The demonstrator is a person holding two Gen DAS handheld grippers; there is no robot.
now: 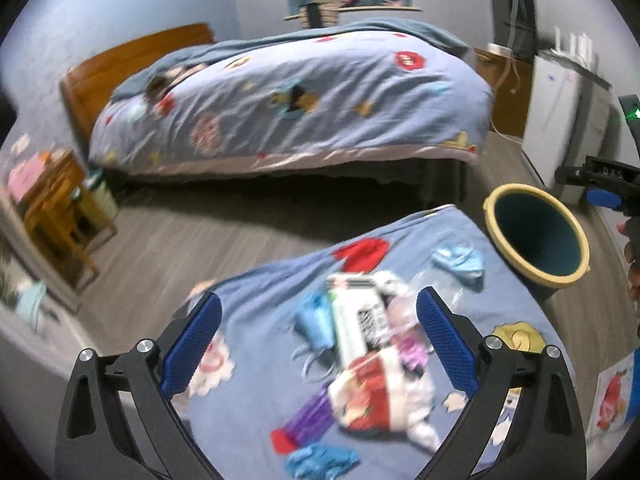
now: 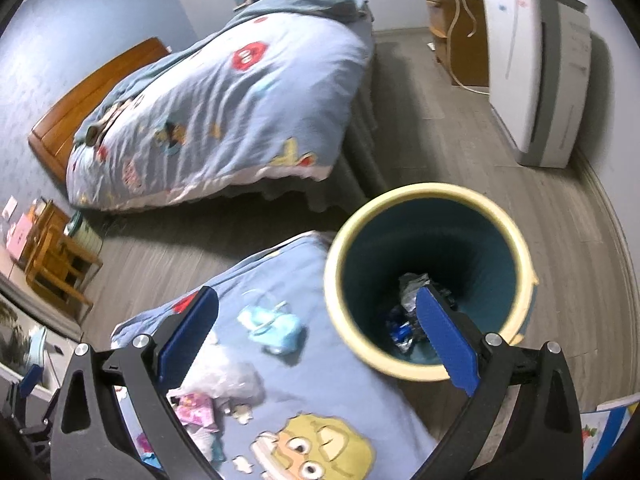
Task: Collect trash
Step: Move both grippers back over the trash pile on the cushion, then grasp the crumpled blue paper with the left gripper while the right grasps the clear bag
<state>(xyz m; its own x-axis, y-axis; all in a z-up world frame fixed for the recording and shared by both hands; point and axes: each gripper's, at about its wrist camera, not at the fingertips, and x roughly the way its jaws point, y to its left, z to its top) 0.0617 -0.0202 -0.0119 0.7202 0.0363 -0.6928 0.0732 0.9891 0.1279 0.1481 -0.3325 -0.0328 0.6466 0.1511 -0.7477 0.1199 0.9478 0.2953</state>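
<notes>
Several crumpled wrappers (image 1: 372, 372) on blue quilt (image 1: 472, 248), yellow-rimmed teal bin (image 2: 432, 280) holding scraps, both tongs (image 1: 320, 344) (image 2: 316, 336) released, empty.

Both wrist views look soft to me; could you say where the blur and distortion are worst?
Left wrist view: motion blur smears the wrappers on the blanket; the left gripper itself stays sharp. Right wrist view: the bin rim is slightly smeared, and the fisheye bends the floor and bed toward dark corners.
</notes>
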